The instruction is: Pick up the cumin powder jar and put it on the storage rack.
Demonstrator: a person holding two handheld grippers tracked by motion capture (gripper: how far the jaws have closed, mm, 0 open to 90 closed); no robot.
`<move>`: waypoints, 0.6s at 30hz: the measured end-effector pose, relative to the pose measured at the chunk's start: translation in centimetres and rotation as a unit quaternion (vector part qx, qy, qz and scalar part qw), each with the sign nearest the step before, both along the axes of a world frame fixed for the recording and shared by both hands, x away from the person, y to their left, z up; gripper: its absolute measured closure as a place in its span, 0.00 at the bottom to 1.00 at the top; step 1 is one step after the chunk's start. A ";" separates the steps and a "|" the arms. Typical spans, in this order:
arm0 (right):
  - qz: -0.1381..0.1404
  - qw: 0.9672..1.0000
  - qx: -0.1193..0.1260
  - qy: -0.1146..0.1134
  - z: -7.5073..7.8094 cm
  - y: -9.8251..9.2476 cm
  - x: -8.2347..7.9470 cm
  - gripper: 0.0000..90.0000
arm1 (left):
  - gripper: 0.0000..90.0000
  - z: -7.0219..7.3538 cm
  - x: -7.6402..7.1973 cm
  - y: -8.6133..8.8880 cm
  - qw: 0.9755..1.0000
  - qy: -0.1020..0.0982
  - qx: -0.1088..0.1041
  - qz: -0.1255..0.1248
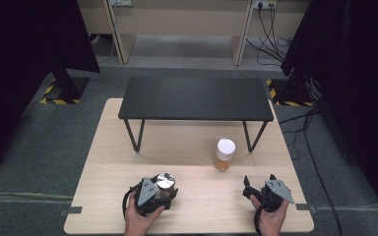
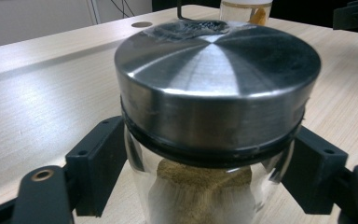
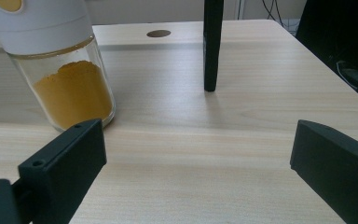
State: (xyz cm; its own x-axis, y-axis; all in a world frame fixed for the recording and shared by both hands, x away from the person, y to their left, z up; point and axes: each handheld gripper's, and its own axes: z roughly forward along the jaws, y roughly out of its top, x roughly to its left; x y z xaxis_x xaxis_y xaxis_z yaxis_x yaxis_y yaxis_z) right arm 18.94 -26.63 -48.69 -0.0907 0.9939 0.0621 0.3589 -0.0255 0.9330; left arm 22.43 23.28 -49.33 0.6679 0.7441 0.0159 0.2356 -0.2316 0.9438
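- Left gripper [image 1: 161,192]: jaws drawn in on the glass body of the steel-lidded spice jar [image 2: 216,116], one pad on each side just below the lid; the pads appear to touch the glass, so the jar counts as gripped.
- Steel-lidded spice jar [image 1: 165,184]: upright on the wooden table [image 1: 197,147], well in front of the black shelf [image 1: 194,98] and to the left of its middle; a tan powder fills its lower part.
- Right gripper [image 1: 260,189]: jaws wide with nothing between them, hovering low over the table in front of the shelf's right leg [image 3: 213,44].
- White-capped jar of yellow powder [image 1: 225,154]: upright, just in front of that leg and near the right gripper's left jaw in the right gripper view, not touched.
- Step in hand, as judged: securing the steel-lidded jar for a lift.
- Next move, as judged: a straight lift with the jar kept upright; if the black shelf is the goal, its front edge must be cleared.
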 end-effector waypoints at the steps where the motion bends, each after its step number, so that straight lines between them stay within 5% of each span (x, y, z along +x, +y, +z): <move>1: 0.000 1.000 0.000 0.000 0.0 0.0 0.0 0.04 | 0.25 0.0 0.0 0.0 1.000 0.000 -0.003 0.001; 18: 0.000 1.000 0.000 0.002 0.0 0.0 0.0 0.04 | 0.33 -0.1 0.1 0.1 1.000 -0.002 -0.004 -0.006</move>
State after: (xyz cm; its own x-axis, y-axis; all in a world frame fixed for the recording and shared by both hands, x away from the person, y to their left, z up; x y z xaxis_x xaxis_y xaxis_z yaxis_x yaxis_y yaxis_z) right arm 18.96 -26.62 -48.64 -0.0909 0.9940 0.0614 0.3621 -0.0244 0.9318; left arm 22.53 23.42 -49.45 0.6762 0.7366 0.0133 0.2284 -0.2267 0.9468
